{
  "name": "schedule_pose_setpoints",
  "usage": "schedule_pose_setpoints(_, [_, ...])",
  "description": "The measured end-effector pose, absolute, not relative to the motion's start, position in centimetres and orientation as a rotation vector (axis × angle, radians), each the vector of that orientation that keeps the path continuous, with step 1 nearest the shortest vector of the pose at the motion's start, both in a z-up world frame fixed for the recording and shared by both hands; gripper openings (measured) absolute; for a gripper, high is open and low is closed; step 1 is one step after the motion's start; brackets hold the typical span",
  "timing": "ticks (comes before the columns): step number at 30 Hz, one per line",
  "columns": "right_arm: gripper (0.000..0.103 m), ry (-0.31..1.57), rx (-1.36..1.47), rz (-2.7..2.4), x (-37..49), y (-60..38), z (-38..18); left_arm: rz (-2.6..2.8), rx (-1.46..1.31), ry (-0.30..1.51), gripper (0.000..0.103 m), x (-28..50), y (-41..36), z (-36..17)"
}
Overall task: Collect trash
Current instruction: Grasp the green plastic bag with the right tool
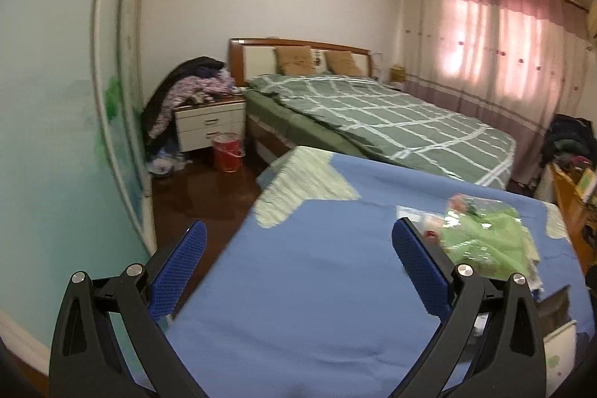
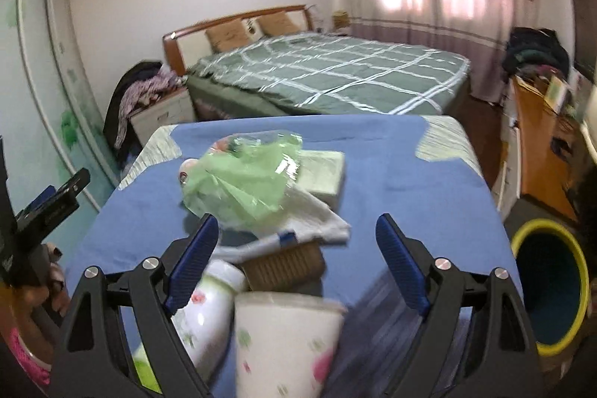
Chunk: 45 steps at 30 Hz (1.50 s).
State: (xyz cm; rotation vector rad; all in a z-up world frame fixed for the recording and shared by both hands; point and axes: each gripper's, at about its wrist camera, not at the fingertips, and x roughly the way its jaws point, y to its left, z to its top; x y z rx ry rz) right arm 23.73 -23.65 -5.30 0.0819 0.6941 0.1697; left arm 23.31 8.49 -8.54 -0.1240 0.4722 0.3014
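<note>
Landmark: green plastic bag point(image 2: 248, 183), crumpled, lying mid-surface on the blue cloth point(image 2: 410, 181)

Far left of the bag, off the surface edge: left gripper point(image 2: 56, 196), seen side-on in the right wrist view. In its own view the left gripper point(image 1: 298, 267) stands wide open, nothing between the pads, hovering over bare cloth with the bag off to its right

Just behind and right of the bag: pale flat box point(image 2: 326, 174), partly under it. Just in front of the bag: white cloth point(image 2: 317, 219), then a brush point(image 2: 283, 260) with a white handle

Nearer still, in front of the bag: floral bottle point(image 2: 209, 308) on its side and a floral cup point(image 2: 283, 342), both blurred

Right gripper point(image 2: 298, 271) hangs above these, jaws spread wide, gripping nothing

Far right of the bag, beside the surface: yellow-rimmed bin point(image 2: 552, 286), mouth open

Step in hand, by my reading: approach, nothing picked yet. Which items count as trash is uncertain; the bag looks likeliest. Next move calls for lowering the right gripper forward over the bag, closing on a bunched fold, then carrying it right to the bin
</note>
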Motion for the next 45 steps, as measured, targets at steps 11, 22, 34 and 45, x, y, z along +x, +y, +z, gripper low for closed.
schedule_pose_setpoints(11, [0.064, 0.854, -0.076, 0.233, 30.0, -17.3, -7.5, 0.484, -0.124, 0.567, 0.098, 25.4, 10.2, -10.8])
schedule_pose_setpoints(22, [0.047, 1.008, -0.122, 0.255, 32.9, -15.6, -10.7, 0.456, -0.093, 0.619, 0.098, 26.2, 9.2, -11.8])
schedule_pose_setpoints(34, [0.002, 0.887, -0.077, 0.292, 30.6, -17.0, -7.4, 0.442, -0.109, 0.625, 0.098, 25.9, 8.9, -11.7])
schedule_pose_setpoints(45, [0.001, 0.695, 0.021, 0.255, 25.9, -21.2, -1.7, 0.431, -0.107, 0.623, 0.098, 25.8, 8.5, -11.6])
